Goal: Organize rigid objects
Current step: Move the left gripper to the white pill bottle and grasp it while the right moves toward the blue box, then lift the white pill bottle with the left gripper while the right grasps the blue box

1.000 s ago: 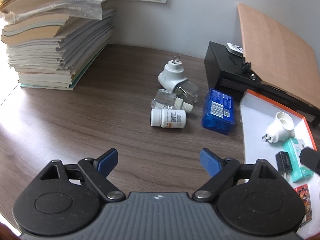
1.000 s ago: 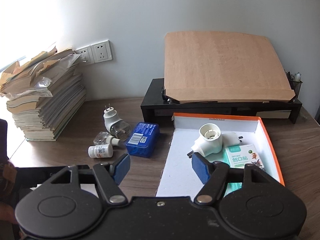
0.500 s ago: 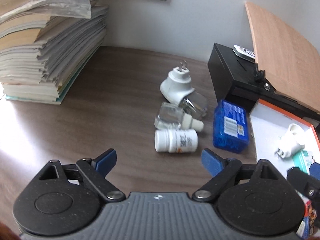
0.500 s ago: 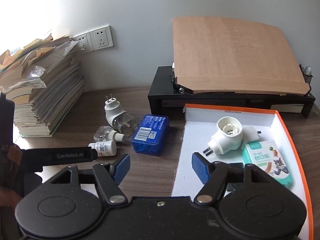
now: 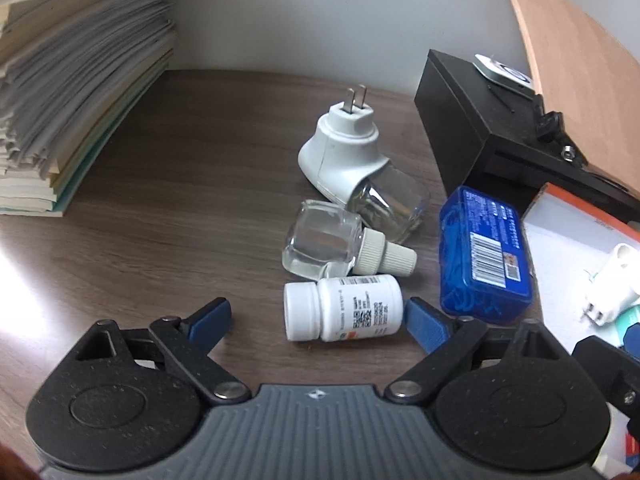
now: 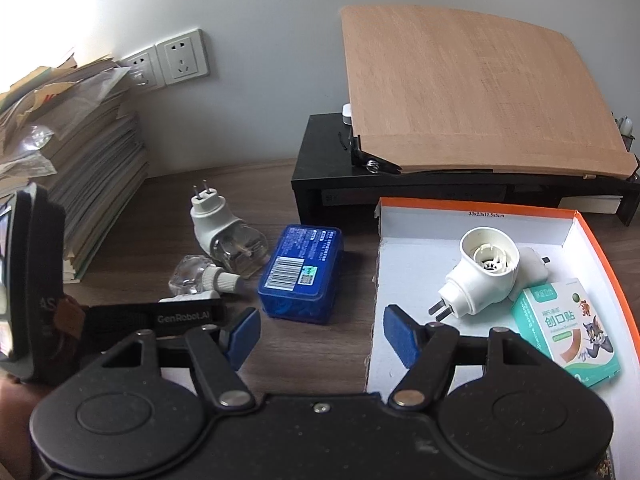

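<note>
Surface: dark wood-grain desk (image 5: 168, 208).
Object: small white plastic pill bottle (image 5: 344, 307), lying sideways beside a blue plastic box (image 5: 482, 252).
Left gripper (image 5: 318, 320): wide open, just closing slightly, bottle between untouched.
Right gripper (image 6: 320, 330): wide open, empty.

Probably an office: paper stacks (image 6: 76, 160), wall sockets (image 6: 182, 58), black monitor stand (image 6: 332, 188).

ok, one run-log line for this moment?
stage: approach | left gripper: open, white pill bottle between jaws, untouched | right gripper: open, empty | box: partly filled
</note>
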{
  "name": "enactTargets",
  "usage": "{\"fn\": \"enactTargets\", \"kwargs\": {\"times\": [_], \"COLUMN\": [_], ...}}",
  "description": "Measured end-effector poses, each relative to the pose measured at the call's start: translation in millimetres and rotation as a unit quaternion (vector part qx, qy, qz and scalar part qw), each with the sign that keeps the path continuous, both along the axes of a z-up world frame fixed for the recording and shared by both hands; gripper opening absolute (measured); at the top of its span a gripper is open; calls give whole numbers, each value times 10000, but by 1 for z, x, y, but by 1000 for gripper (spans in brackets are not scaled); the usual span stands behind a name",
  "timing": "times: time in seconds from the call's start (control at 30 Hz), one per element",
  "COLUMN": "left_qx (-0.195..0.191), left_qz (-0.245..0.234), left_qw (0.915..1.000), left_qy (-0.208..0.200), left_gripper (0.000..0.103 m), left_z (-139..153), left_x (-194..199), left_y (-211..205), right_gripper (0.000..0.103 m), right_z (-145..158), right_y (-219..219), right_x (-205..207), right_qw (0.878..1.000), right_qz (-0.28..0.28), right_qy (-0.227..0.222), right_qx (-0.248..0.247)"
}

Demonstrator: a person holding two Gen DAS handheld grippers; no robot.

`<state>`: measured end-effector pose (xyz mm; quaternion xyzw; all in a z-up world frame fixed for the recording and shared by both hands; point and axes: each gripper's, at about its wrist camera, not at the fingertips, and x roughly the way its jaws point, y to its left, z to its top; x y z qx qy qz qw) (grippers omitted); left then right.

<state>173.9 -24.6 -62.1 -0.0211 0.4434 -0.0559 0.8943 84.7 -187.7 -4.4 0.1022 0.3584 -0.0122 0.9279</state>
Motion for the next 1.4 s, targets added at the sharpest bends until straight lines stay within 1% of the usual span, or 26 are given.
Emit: {"fn": "enactTargets", "kwargs": {"times": [0.07, 0.13, 0.2, 0.27, 0.37, 0.53, 0.7, 0.8, 0.83, 0.87, 0.9, 0.97, 1.03, 1.1, 1.3, 1.4], "left_qx": [88, 173, 185, 131, 171, 70, 0, 13, 19, 31, 29, 29, 29, 33, -18, -64], "left_qz": [-78, -235, -335, -389, -413, -432, -398, -371, -378, -381, -387, -389, -398, -424, -598, -725], "left_qw": [9997, 9991, 9987, 9986, 9983, 9983, 9984, 9983, 9982, 9982, 9982, 9981, 9980, 9976, 9959, 9946], "left_qy": [-201, -321, -347, -324, -383, -392, -411, -455, -469, -465, -462, -484, -496, -540, -684, -739], "left_gripper": [80, 61, 58, 58, 57, 58, 58, 58, 58, 58, 58, 58, 58, 58, 58, 58], "left_z": [-2, -2, -1, 0, 3, 10, 18, 23, 24, 24, 25, 28, 31, 35, 48, 55], "left_x": [-2, -3, -3, -4, -9, -18, -22, -25, -27, -27, -28, -32, -35, -41, -60, -72], "left_y": [-2, -4, -2, 3, 12, 24, 30, 32, 33, 33, 33, 35, 33, 31, 12, -2], "right_gripper": [81, 81, 81, 82, 85, 86, 86, 85, 85, 77, 74, 74, 74, 74, 74, 74], "right_z": [-1, -2, -4, -5, -8, -16, -31, -43, -48, -48, -46, -40, -31, -21, 13, 26], "right_y": [0, 2, 3, 3, 2, 9, 19, 25, 26, 28, 29, 30, 32, 32, 16, 1], "right_x": [4, 10, 17, 25, 37, 69, 104, 123, 128, 129, 128, 121, 110, 96, 41, 15], "right_qw": [10000, 10000, 10000, 9999, 9993, 9985, 9968, 9943, 9932, 9938, 9937, 9951, 9964, 9976, 9995, 9997], "right_qz": [-10, 23, 38, 9, -77, -135, -210, -296, -278, -295, -279, -209, -179, -72, 8, -56], "right_qy": [14, 39, 61, 96, 146, 349, 716, 1019, 1131, 1074, 1081, 970, 815, 685, 276, 166], "right_qx": [3, -12, -2, 102, 327, 389, 281, 60, 45, -62, -113, -17, -121, -119, -135, -167]}}
